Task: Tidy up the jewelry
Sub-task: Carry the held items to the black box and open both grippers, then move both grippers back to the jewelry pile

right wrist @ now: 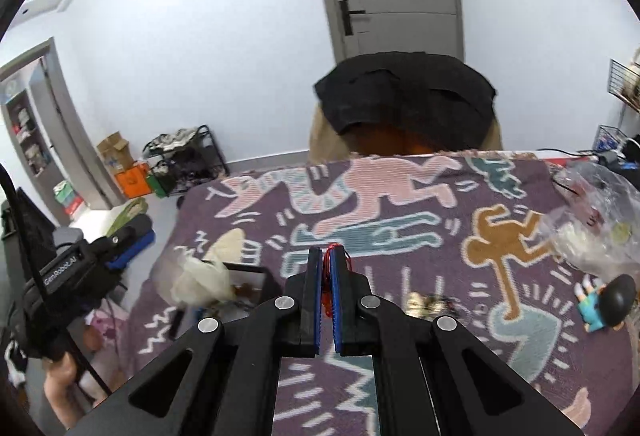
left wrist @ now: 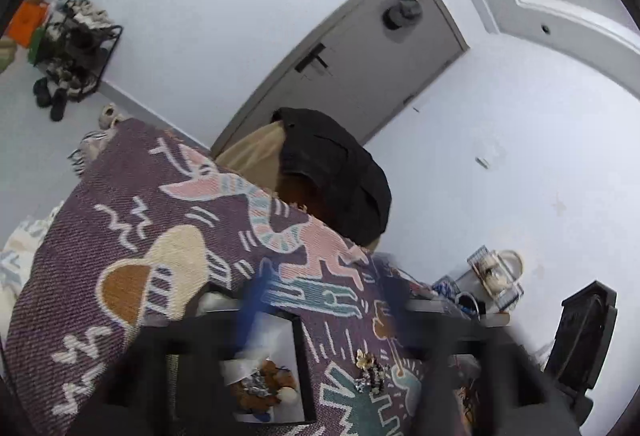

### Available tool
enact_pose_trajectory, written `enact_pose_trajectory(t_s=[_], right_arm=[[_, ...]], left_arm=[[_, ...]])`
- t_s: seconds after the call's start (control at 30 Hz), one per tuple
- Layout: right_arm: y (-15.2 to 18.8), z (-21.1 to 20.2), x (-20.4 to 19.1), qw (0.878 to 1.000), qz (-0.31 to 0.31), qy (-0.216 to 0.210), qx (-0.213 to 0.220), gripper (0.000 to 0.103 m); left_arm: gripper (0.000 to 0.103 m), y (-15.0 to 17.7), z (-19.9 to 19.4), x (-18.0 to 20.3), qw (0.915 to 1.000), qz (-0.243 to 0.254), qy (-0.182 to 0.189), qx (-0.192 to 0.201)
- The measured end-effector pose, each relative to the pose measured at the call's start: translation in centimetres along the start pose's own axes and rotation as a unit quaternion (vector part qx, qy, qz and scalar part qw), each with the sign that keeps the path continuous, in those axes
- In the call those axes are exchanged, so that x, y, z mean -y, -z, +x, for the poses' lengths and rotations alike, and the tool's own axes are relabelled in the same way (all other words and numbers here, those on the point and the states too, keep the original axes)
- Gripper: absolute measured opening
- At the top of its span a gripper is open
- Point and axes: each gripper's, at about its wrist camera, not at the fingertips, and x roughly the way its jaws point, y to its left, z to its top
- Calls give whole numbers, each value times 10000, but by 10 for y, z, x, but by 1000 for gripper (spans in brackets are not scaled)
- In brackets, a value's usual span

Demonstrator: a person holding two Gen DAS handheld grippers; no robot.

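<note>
Right gripper [right wrist: 327, 256] jaws are pinched nearly shut on a bit of red cord jewelry [right wrist: 329, 278], thin red loops squeezed between the blue pads and poking out at the tips, held up off the tabletop. The left gripper [left wrist: 320, 300] jaws are spread wide with nothing between them, though that view is badly smeared, so the fingers are just dark and blue blurs.

Stuff around: the tabletop is covered by a purple woven cloth [right wrist: 400, 316] with pink, teal and orange cartoon figures. Just beyond and right of the right jaws lies a small heap of jewelry [right wrist: 430, 303], gold and dark bits, fuzzy here; in the left view the same heap [left wrist: 370, 370] sits between the spread jaws, a gold flower-ish piece plus dark and silver beads. Left of the right jaws is a black tray [right wrist: 256, 278] with a white liner, and a crumpled whitish bag [right wrist: 204, 278] is draped over its near corner. In the left view the tray [left wrist: 299, 356] holds brown, silver and white pieces, I think a bracelet or two.

Far right of the right jaws: a crinkled clear plastic bag [right wrist: 592, 220] and a little toy figure [right wrist: 608, 302] with a black head and teal top. Straight past the jaws, at the tabletop's far edge, a chair with a black garment [right wrist: 404, 96] over its back.
</note>
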Motion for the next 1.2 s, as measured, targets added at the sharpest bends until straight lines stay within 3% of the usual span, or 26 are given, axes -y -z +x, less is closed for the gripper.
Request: enact_pose_trajectory(t_s=[0.1,0.53,0.6,0.67,0.73,0.9,1.2], right_arm=[[1,9,-16,9998,-98,-148,-71,5],[16,60,-72,9948,-274,-862,-479,5],[19,66,-77,9949,-324,-786,-547,6],[21,72,-82,9942,-418,-732,-666,19],[24,73,-79,9931,-400,-811,-751,62],[25,57,-50,9955,-97,-792,-507,65],[38,20,43,9937,951,-542,-232,65]], left_arm=[[88,-4,-16,-5,9995,-76,62,285],[88,-6,-51,-24,9986,96,-464,255],[88,-6,-52,-26,9982,114,-547,221],[88,-6,-53,-27,9979,113,-602,196],[88,-5,-52,-26,9978,128,-635,170],[88,0,-43,-12,9977,268,-617,35],[88,17,-17,28,9960,665,-497,-318]])
